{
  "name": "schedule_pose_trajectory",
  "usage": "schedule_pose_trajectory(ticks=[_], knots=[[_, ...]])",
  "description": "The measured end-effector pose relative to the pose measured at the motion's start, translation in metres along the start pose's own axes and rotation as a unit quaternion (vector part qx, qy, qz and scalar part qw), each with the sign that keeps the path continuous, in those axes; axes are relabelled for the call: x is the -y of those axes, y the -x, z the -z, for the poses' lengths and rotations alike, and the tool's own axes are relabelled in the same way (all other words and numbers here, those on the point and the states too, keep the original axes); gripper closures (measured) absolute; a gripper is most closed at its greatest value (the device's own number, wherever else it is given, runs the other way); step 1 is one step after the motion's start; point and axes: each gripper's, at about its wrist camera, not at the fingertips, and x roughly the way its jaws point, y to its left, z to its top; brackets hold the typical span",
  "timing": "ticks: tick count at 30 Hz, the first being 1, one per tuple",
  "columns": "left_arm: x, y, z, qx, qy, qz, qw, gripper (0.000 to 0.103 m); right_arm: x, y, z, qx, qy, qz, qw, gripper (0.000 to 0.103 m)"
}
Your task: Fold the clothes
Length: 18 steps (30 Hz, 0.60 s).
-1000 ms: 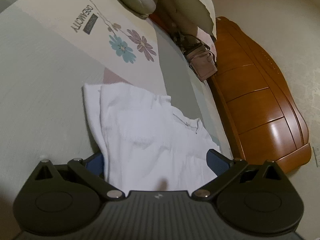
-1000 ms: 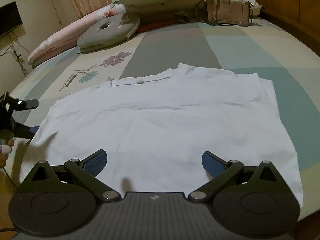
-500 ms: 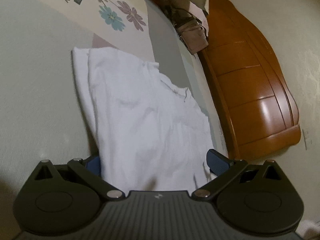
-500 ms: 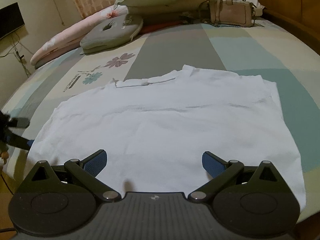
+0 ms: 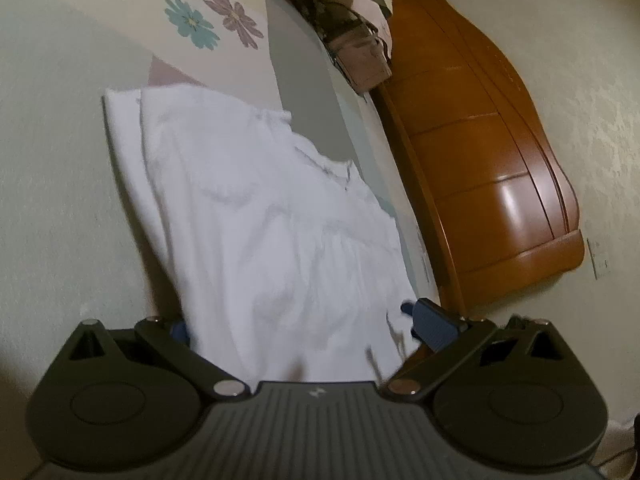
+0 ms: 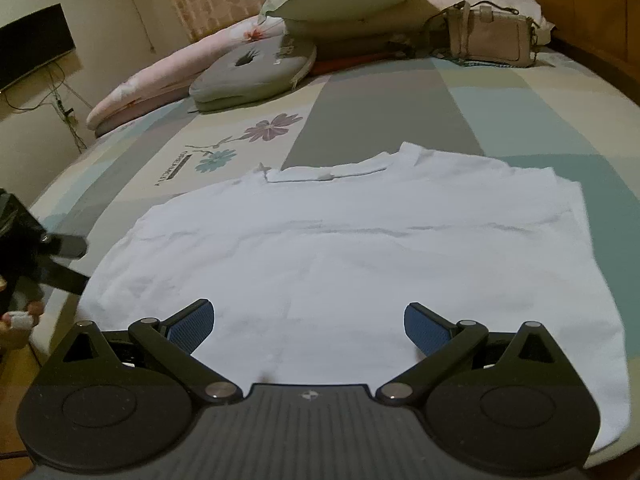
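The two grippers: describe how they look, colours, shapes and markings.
The left gripper and right gripper match: black ribbed body with a small white logo, two round black side discs, angled black linkage arms with silver pivot pins, and blue textured pads on the fingers. No cables or sleeves are clearly visible.

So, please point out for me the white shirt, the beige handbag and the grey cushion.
white shirt (image 6: 360, 248), right wrist view, middle of the spread cloth.
beige handbag (image 6: 490, 38), right wrist view, its front panel.
grey cushion (image 6: 256, 70), right wrist view, its top face.
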Motion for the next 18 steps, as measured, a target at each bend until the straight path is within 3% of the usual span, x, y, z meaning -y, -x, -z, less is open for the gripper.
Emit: schedule_pose_trajectory(ticks=[4,7,10,12,13,16,18], knots=[[0.001,-0.010,-0.012,0.008,-0.005,-0.018,0.9998,0.001,0.002,0.001,0.000,0.003,-0.005,-0.002,1.000,0.000],[0.004,-0.012,-0.012,0.003,-0.013,-0.050,0.9987,0.016,0.009,0.004,0.003,0.007,-0.016,0.001,1.000,0.000],[0.000,-0.008,-0.010,0.003,-0.017,-0.092,0.9956,0.046,0.015,0.003,0.005,0.005,-0.029,0.004,1.000,0.000],[-0.003,-0.004,-0.008,0.004,-0.020,-0.120,0.9925,0.084,0.014,0.001,0.006,0.005,-0.030,-0.001,1.000,0.000],[-0.006,-0.003,-0.009,0.004,-0.011,-0.135,0.9907,0.090,0.012,0.000,0.006,0.006,-0.029,-0.007,1.000,0.000],[-0.008,-0.003,-0.010,0.005,0.004,-0.143,0.9896,0.091,0.007,-0.004,0.001,0.016,-0.029,-0.034,0.999,0.000],[0.001,-0.005,-0.009,0.004,-0.027,-0.167,0.9855,0.091,0.003,-0.010,-0.005,0.018,-0.036,-0.051,0.998,0.000]])
